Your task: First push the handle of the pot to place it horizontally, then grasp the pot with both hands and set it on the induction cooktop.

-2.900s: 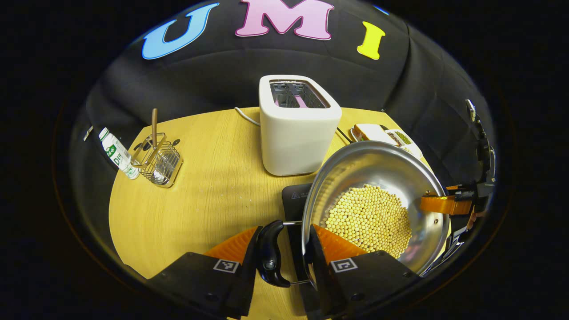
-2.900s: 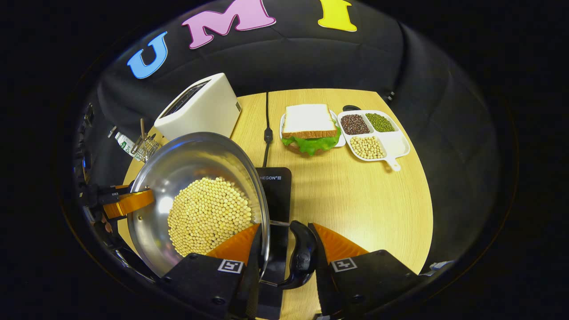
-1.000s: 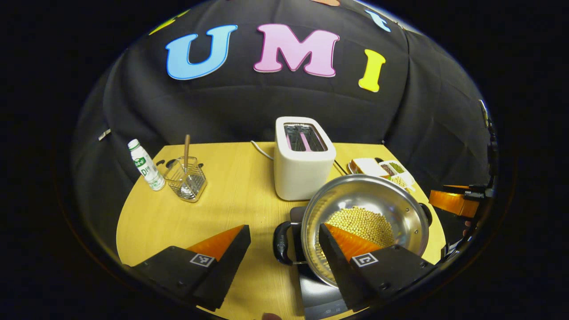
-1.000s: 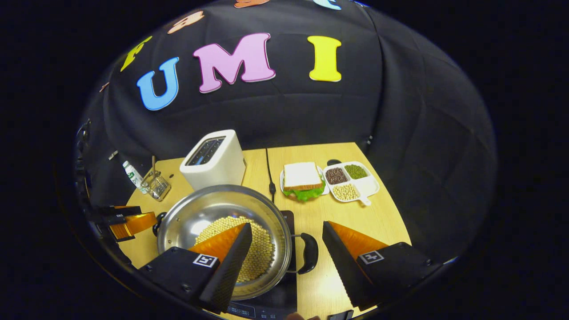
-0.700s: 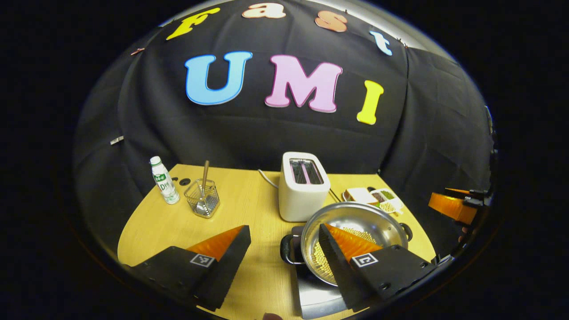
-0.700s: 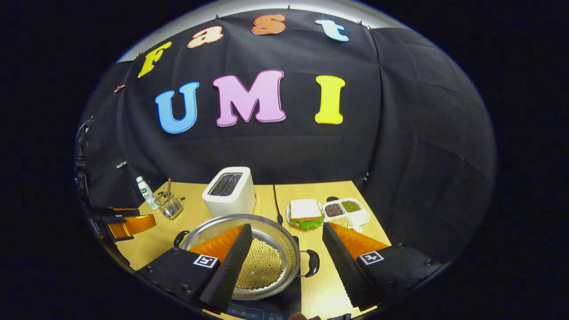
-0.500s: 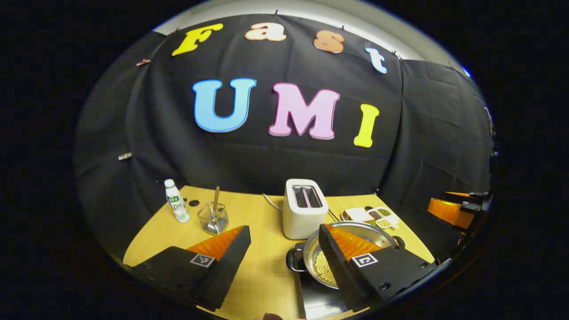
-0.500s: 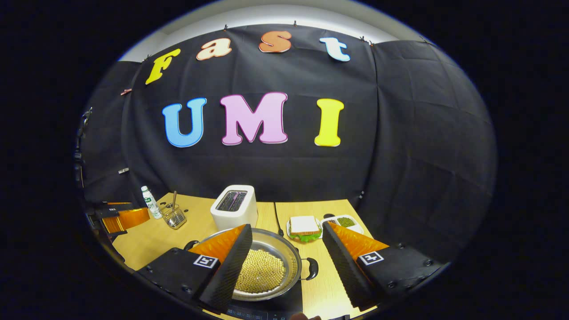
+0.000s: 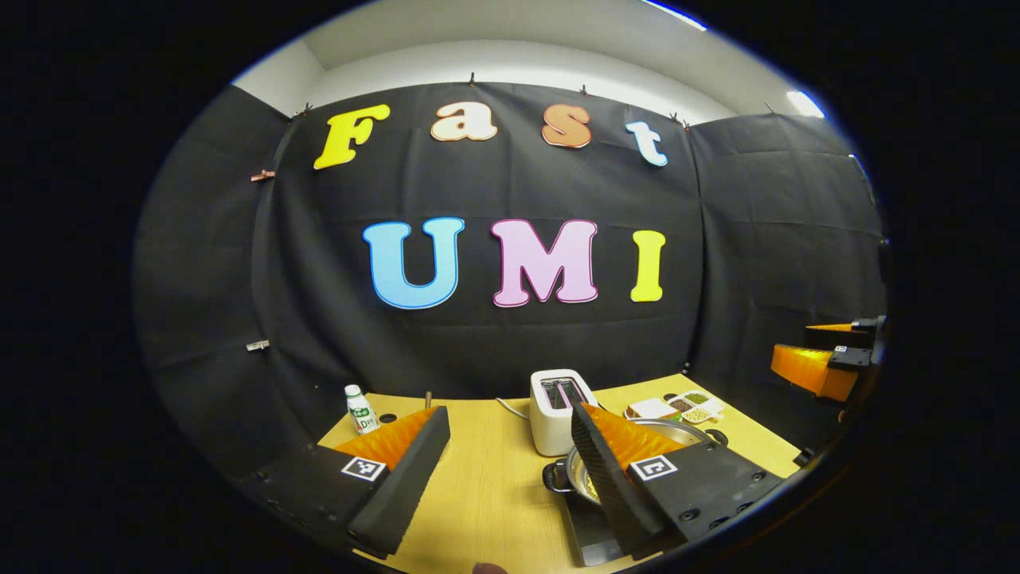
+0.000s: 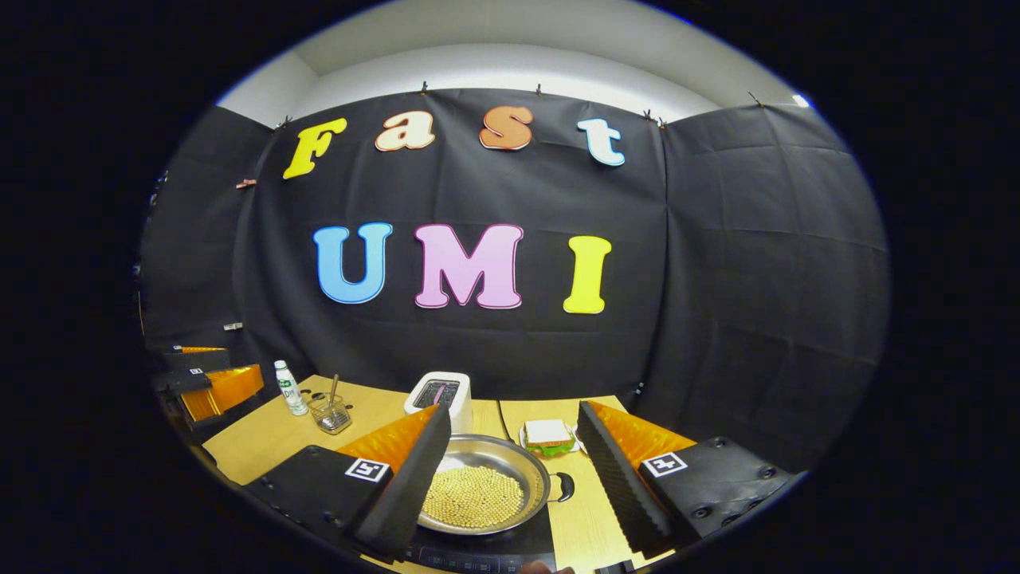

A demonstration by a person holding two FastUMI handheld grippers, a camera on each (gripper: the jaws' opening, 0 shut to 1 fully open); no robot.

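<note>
Although the steel pot [image 10: 478, 486] of soybeans [image 10: 470, 496] sat on the black induction cooktop [image 10: 486, 550], it looked set toward the cooktop's left part, so a nudge could shift it. Its side handles [image 10: 564, 486] lay level, their axis running left-right. Both the left gripper [image 9: 510, 478] and right gripper [image 10: 514, 470] hung spread apart, holding nothing.

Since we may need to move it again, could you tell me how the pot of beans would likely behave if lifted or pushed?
The pot looks like rigid, polished metal, so probably slippery on the cooktop. Its loose beans would likely shift when tilted, adding weight.
</note>
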